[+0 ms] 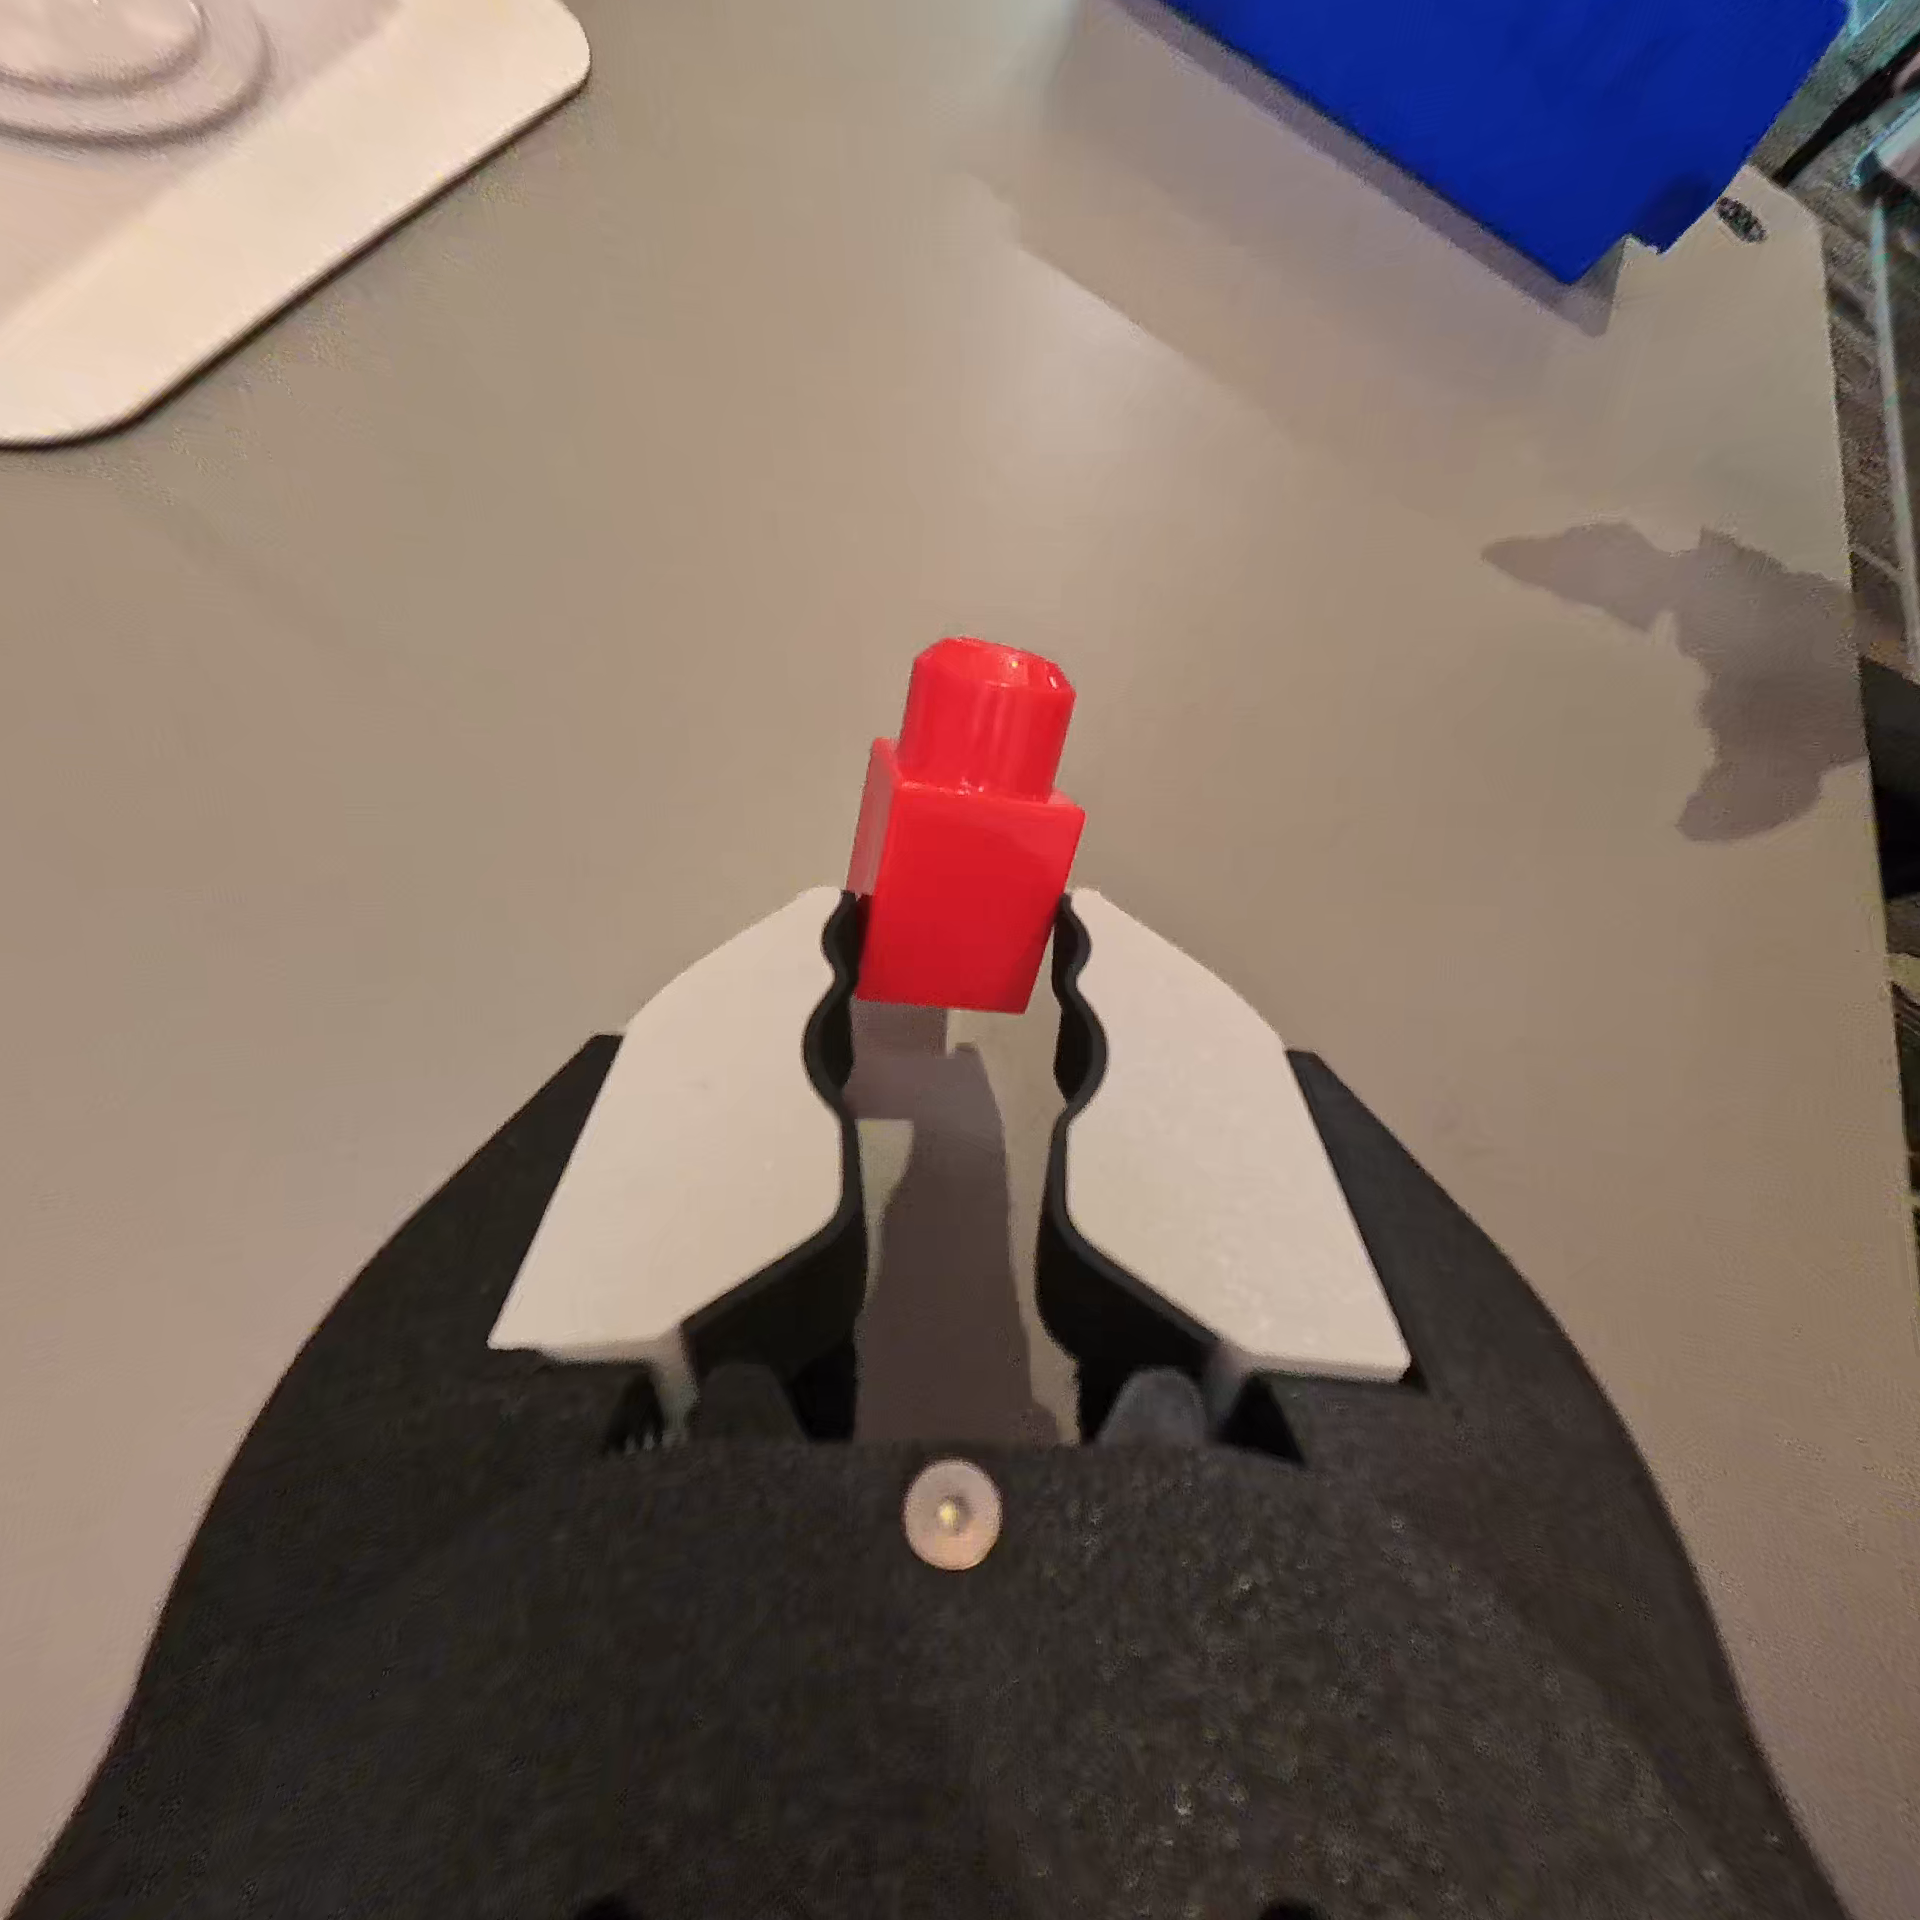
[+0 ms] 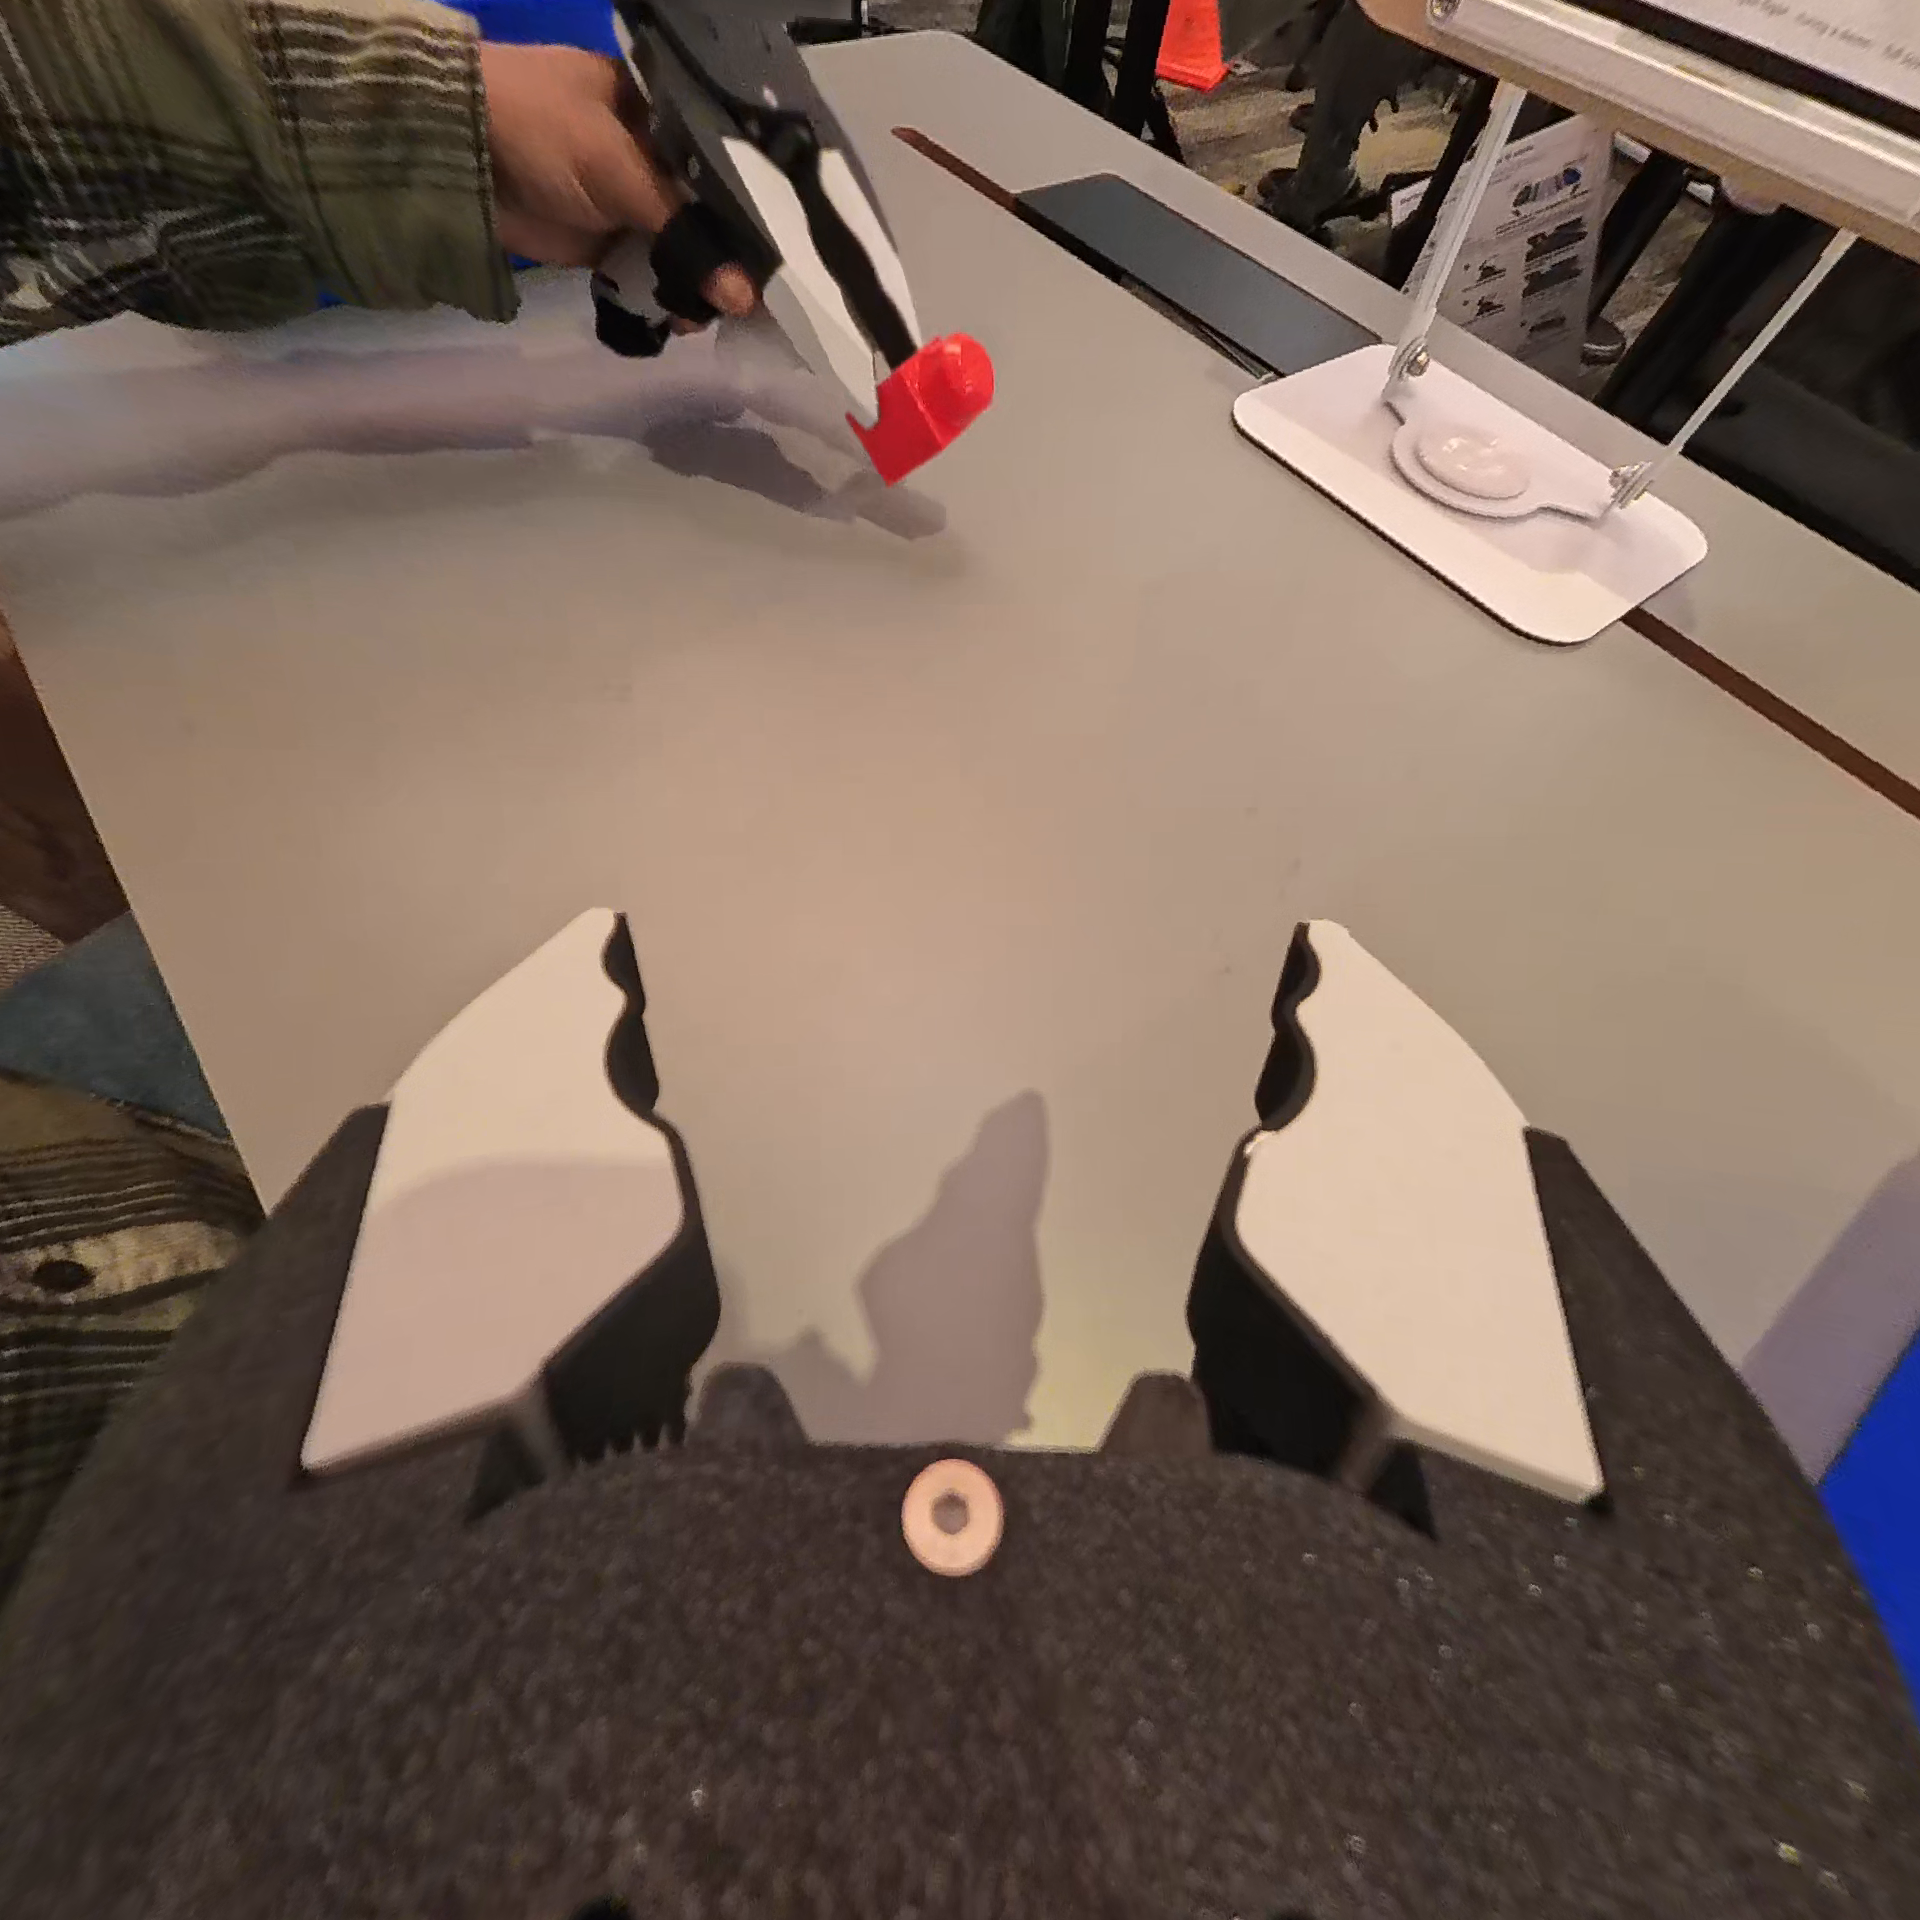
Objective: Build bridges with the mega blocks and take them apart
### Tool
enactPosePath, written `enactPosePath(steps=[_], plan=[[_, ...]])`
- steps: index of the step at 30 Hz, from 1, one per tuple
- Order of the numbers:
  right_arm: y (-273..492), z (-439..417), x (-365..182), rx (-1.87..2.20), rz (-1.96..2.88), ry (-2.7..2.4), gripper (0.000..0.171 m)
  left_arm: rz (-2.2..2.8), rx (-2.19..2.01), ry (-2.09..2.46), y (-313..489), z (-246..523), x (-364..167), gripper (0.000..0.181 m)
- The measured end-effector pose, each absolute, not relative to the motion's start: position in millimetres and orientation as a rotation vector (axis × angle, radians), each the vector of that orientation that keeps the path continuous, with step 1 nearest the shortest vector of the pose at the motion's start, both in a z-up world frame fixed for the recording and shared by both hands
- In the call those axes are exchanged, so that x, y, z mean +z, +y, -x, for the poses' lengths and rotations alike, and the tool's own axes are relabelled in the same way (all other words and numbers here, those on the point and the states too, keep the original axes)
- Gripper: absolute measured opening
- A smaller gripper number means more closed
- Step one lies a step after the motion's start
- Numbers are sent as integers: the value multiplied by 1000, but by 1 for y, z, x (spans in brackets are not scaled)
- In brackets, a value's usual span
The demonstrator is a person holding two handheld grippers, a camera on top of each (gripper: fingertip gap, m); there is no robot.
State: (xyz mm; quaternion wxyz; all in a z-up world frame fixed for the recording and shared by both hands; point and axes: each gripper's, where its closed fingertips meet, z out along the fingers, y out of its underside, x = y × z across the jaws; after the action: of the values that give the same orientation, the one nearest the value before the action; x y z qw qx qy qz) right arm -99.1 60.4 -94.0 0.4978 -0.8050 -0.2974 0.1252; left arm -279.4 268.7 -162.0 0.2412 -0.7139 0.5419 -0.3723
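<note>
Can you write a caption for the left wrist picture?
Left gripper pinches one red block above the grey table.

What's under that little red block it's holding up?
Only bare grey table and a shadow lie beneath the red block, which the left gripper holds in the air. Its hollow underside is hidden.

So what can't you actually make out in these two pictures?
- Red block's lower sides: left wrist view, covered by the left tongs shut on it.
- Blue bin: left wrist view, cut off by the top edge; contents unseen.
- Table near the sleeve: right wrist view, smeared by an added blur patch.
- Stand's top: right wrist view, cut off at the corner.
- Other blocks: none visible; right tongs open, empty.
</note>
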Motion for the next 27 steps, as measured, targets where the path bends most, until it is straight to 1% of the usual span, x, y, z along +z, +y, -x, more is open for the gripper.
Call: enactPosePath(steps=[5,11,13,14,15,17,22,27], plan=[[61,102,-95,306,1947,-729,114,2013,-993,1522,271,290,-183,36],[66,106,-95,309,1938,-740,114,2044,-1016,1524,274,299,-187,35],[66,109,-92,322,1923,-743,114,2110,-931,1588,276,308,-193,35],[66,111,-91,325,1918,-747,114,2137,-894,1639,275,312,-195,13],[66,112,-91,325,1915,-750,114,2168,-877,1656,275,314,-195,0],[64,114,-90,329,1905,-752,114,2199,-875,1652,277,312,-190,0],[57,110,-86,341,1880,-720,115,2208,-726,1778,279,318,-186,12],[51,104,-84,348,1861,-706,114,2139,-574,1847,287,309,-162,20]])
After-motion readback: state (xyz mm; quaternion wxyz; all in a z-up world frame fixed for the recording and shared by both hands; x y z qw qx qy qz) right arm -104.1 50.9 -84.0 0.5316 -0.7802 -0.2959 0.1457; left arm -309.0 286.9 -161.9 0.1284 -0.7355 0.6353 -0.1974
